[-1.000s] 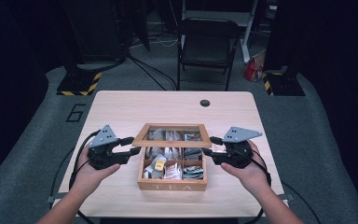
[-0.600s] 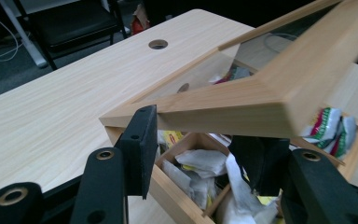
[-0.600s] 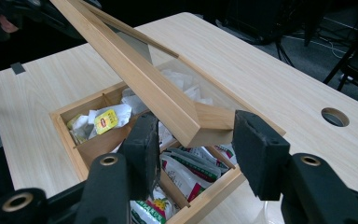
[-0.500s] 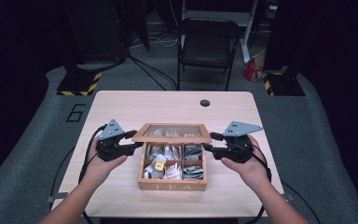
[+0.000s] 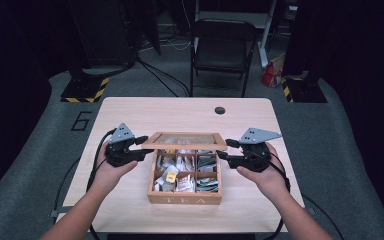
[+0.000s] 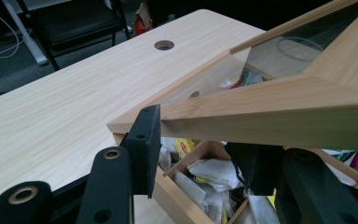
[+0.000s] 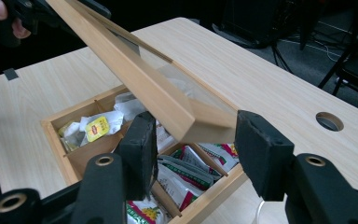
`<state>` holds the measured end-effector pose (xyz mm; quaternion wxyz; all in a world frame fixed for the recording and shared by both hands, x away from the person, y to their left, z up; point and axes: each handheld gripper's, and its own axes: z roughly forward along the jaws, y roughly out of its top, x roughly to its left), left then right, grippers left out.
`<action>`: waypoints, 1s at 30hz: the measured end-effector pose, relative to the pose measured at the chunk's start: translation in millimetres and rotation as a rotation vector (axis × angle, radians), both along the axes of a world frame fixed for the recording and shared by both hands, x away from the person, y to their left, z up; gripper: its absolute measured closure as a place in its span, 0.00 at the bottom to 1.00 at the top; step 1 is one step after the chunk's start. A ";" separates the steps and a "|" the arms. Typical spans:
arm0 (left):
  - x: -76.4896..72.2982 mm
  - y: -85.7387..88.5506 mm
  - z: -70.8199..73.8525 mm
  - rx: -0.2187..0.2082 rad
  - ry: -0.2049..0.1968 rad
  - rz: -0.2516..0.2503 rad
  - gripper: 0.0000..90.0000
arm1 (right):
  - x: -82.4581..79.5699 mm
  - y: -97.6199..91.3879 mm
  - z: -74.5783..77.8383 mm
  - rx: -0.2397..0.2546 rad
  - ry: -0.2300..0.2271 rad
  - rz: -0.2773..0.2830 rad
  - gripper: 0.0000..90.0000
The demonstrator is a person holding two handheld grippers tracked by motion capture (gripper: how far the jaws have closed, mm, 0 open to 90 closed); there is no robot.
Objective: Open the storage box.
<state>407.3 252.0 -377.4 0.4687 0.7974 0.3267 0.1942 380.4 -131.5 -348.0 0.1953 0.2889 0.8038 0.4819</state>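
Your left claw point(image 6: 196, 154) pinches the lid point(image 5: 187, 141) at its left corner, jaws just closing; your right claw point(image 7: 191, 154) straddles the right corner, pads apparently not pressing. The lid hangs half-raised over the tea box point(image 5: 185, 199) mid-table. Judge it light, stiff, its clear pane fragile: hold the wooden frame only.

The lid point(image 6: 279, 93) is running off the left gripper view at 3 o'clock, its far corner cut away, and off the right gripper view at 11 o'clock. It is hiding the box's point(image 5: 185, 199) back compartments in the high view. The tea bags point(image 5: 180, 175) are showing too small there for their labels to be read. The chair point(image 5: 222, 50) is fading into darkness at 12 o'clock
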 end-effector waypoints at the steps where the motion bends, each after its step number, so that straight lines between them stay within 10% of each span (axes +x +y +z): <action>1: 1.4 0.2 0.9 -0.004 0.003 0.000 0.61 | 1.0 0.3 -1.4 0.003 -0.001 -0.006 0.53; 30: 33.3 0.5 22.7 -0.037 0.015 0.000 0.62 | 69.6 7.8 -28.1 -0.040 0.038 -0.078 0.57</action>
